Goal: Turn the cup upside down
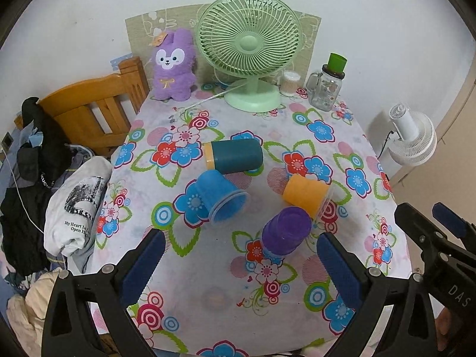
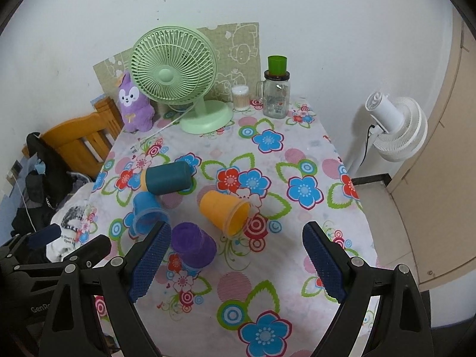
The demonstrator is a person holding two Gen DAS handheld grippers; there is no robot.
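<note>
Only the purple plastic cup (image 1: pixel 287 230) stands inverted; the orange plastic cup (image 2: pixel 224 211), at its 1 o'clock, the light-blue plastic cup (image 1: pixel 221 197) and the teal tumbler (image 1: pixel 235 156) lie sideways on the bench (image 2: pixel 297 267), while the left gripper (image 1: pixel 238 264) and right gripper (image 2: pixel 235 263) hover with fingers wide apart, empty.

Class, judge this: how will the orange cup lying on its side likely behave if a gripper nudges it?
The orange cup lies on its side, so it will probably roll. Its taper suggests a curved path. It looks like thin plastic, likely light, easily shoved across the tablecloth.

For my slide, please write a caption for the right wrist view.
Open right gripper above floral table: purple cup inverted, orange cup on its side.
</note>
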